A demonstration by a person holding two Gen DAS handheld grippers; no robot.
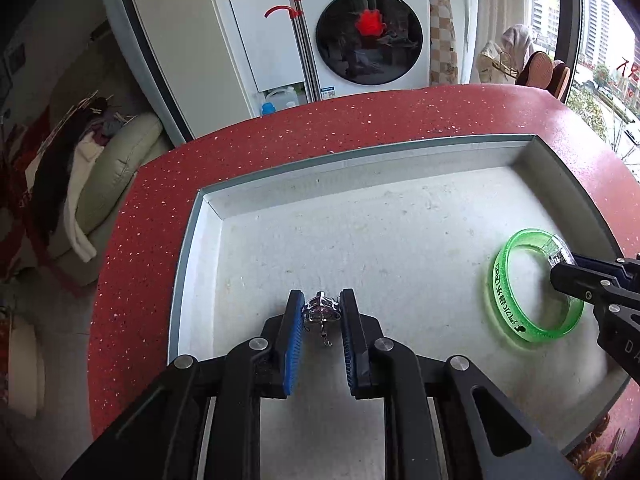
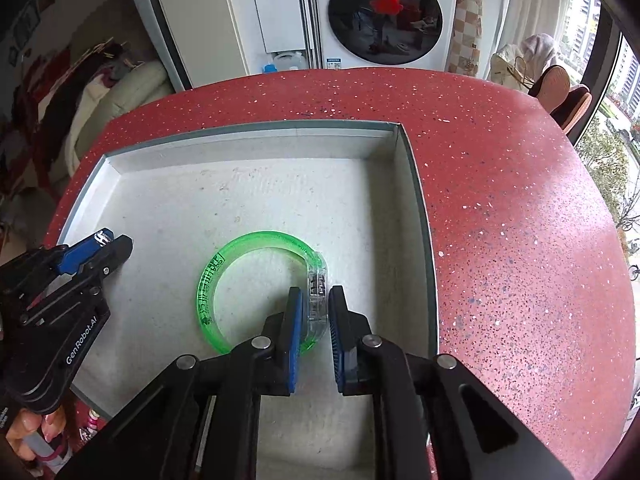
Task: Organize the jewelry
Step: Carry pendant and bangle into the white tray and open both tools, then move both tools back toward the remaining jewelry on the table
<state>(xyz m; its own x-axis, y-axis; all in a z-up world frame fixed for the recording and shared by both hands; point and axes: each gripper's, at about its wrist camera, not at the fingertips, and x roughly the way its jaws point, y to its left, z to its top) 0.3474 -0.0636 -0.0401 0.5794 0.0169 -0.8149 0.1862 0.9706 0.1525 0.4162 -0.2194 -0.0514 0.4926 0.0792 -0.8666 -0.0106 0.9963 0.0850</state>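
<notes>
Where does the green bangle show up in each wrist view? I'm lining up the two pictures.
Left wrist view: the green bangle sits at the right edge, on the tray floor, its clear section pinched by the right gripper.
Right wrist view: the green bangle is low centre, clear section between the right gripper pads.
Shared landmark: the washing machine behind the red table.

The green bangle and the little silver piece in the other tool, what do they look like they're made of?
Green bangle: probably translucent plastic or resin; light passes through it, it is glossy, with a clear section at the right tool.
Silver piece in the left tool: likely polished metal, bright reflective links; too small to be sure.
</notes>
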